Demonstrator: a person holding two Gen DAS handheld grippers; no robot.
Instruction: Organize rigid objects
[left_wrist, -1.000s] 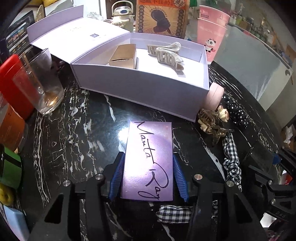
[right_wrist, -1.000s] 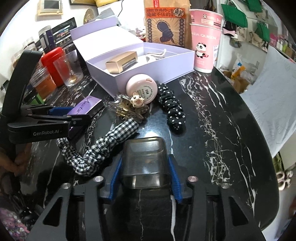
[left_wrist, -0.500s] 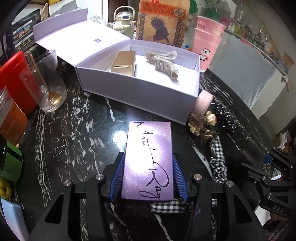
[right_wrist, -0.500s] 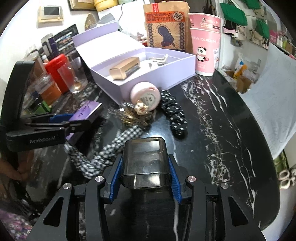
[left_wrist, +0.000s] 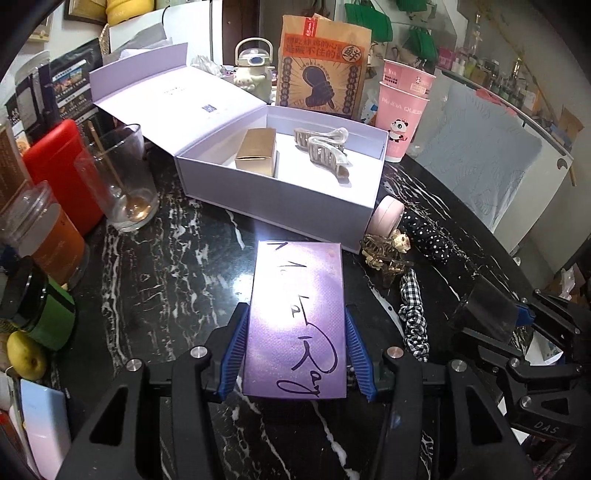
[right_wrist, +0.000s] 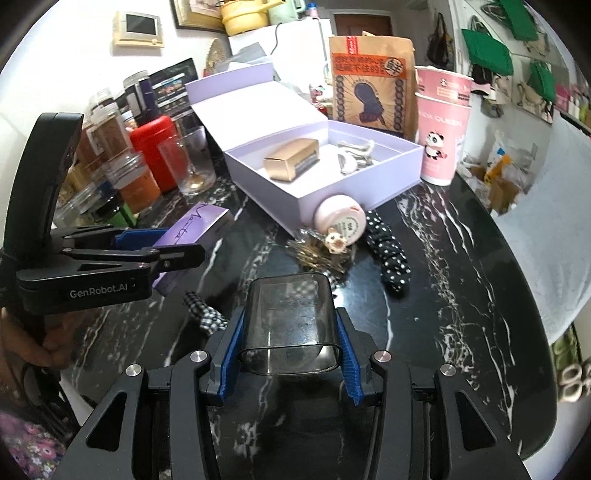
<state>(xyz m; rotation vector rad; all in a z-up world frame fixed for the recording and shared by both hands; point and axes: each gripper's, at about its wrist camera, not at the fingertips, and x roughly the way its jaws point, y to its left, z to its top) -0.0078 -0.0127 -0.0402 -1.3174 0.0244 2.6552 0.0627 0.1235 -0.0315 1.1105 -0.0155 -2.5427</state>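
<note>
My left gripper is shut on a purple carton with black handwriting and holds it above the black marble table, short of the open lilac box. The box holds a gold carton and a beige hair claw. My right gripper is shut on a smoky transparent case, lifted over the table to the right of the left gripper. The purple carton also shows in the right wrist view, as does the lilac box.
A pink round tin, a gold hair claw, a polka-dot scrunchie and a checked scrunchie lie by the box. A glass, a red canister and jars stand left. Pink cups and a paper bag stand behind.
Both grippers have risen and tilted with their loads. The lilac box now looks farther off and more of the room shows above the table.
</note>
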